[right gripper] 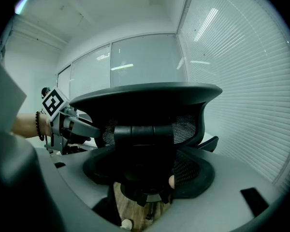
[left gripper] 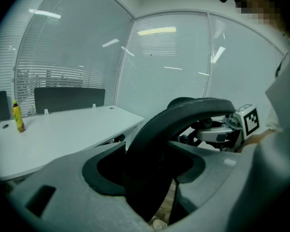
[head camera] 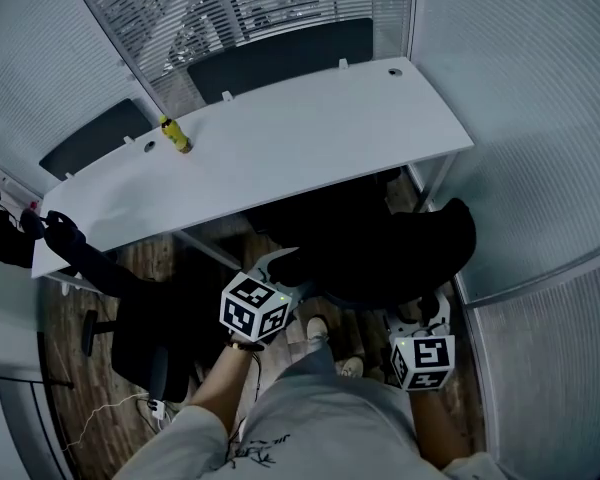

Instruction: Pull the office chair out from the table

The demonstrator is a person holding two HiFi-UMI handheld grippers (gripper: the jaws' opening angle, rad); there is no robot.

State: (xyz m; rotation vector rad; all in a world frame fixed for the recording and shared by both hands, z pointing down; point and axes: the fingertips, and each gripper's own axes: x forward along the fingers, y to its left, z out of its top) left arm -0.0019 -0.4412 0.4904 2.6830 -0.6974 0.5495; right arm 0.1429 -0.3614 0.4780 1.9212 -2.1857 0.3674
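A black office chair (head camera: 380, 248) stands half under the white table (head camera: 310, 138), its back towards me. My left gripper (head camera: 280, 268) holds the left side of the back. In the left gripper view, the curved top rim of the chair (left gripper: 183, 115) runs between the jaws of the left gripper (left gripper: 147, 170), which are shut on it. My right gripper (head camera: 425, 313) is on the right side of the back. In the right gripper view, the right gripper (right gripper: 147, 170) is closed on the black bracket under the chair's mesh headrest (right gripper: 150, 98).
A yellow bottle (head camera: 175, 135) stands on the table's left part. A second black chair (head camera: 130, 318) sits at the left on the wooden floor. Glass walls with blinds close in at the back and right. My shoes (head camera: 317, 330) are just behind the chair.
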